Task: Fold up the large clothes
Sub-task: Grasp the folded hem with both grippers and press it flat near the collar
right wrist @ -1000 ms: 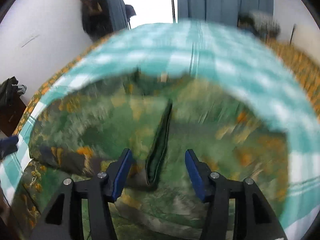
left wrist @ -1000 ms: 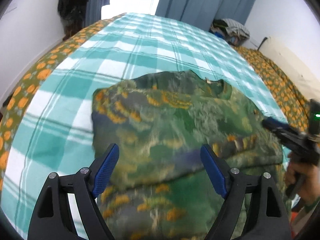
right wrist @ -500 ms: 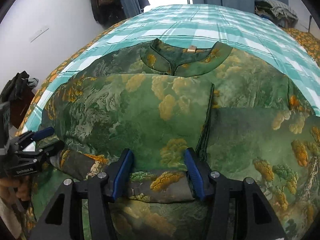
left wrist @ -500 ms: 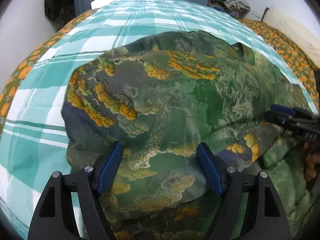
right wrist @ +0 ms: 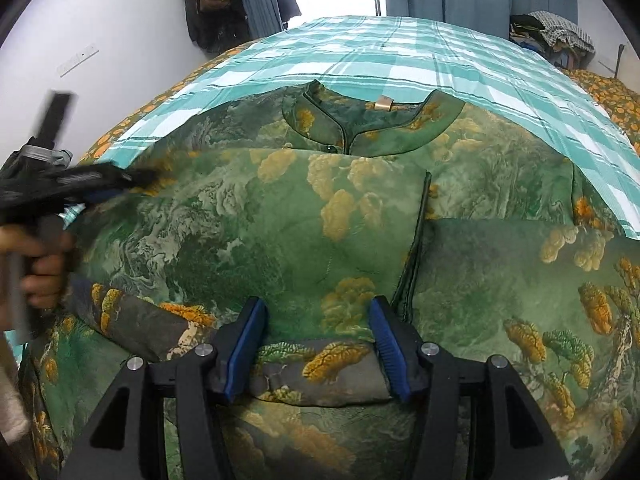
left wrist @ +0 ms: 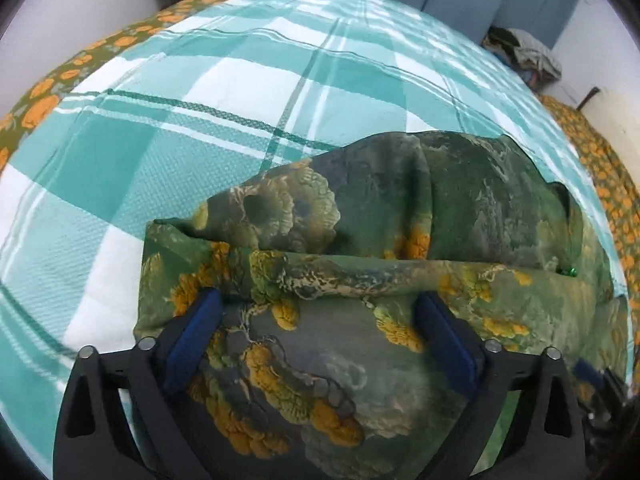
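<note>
- Left wrist view: I am holding the left gripper low over the green printed garment, its blue pads spread wide with nothing pinched between them. Compared with half a second ago, a folded band of cloth is now lying straight across just ahead of the fingertips, and far more of the teal checked bedspread is showing to the left — so I am reading this as the left side having just been turned inward, narrowing the garment.
- In the same view the near hem is running out of frame under the gripper body, and only a dark blurred scrap of the right gripper is peeking in at the lower right corner; I cannot tell its state from here.
- Right wrist view: the right gripper is sitting with its fingers apart on either side of a thick rolled fold at the garment's near edge — straddling it, not squeezing it as far as I can see. It looks much as it did half a second ago. The collar is lying at the far end, towards the window.
- The left gripper is streaking in motion blur at the left edge, so its fingers are unreadable here, and whatever lies under the folded layers is hidden.
</note>
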`<state>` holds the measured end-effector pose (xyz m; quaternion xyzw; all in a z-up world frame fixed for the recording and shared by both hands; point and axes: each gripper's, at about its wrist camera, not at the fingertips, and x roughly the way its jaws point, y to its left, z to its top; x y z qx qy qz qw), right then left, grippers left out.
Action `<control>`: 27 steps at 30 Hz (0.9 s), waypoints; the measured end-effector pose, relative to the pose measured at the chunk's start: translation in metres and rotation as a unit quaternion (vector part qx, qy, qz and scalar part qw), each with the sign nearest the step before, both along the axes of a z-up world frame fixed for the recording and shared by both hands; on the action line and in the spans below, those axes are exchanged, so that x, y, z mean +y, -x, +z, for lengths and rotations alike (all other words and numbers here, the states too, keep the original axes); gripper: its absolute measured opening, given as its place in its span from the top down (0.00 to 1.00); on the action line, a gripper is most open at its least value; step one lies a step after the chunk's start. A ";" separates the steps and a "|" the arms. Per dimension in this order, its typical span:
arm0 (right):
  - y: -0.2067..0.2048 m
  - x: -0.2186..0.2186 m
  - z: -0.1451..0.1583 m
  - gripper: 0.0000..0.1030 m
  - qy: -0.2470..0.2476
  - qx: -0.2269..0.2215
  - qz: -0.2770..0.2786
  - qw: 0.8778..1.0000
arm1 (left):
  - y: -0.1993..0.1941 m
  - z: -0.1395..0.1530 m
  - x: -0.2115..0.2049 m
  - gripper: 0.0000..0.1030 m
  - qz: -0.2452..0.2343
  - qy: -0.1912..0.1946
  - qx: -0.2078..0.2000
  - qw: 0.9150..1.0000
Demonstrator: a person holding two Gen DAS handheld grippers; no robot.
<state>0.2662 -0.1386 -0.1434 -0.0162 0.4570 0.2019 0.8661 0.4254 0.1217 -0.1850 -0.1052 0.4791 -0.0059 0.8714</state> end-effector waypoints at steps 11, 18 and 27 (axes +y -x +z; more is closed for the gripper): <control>0.005 0.006 0.001 0.46 0.028 -0.024 -0.004 0.999 | 0.003 -0.002 -0.003 0.01 -0.009 -0.015 -0.027 0.999; 0.013 0.008 0.010 0.46 0.043 -0.045 -0.012 0.998 | 0.016 0.015 -0.009 0.01 -0.012 -0.042 -0.023 0.999; 0.090 -0.029 0.078 0.22 0.082 -0.060 -0.107 0.989 | 0.147 0.084 -0.009 0.01 -0.080 -0.038 -0.046 0.995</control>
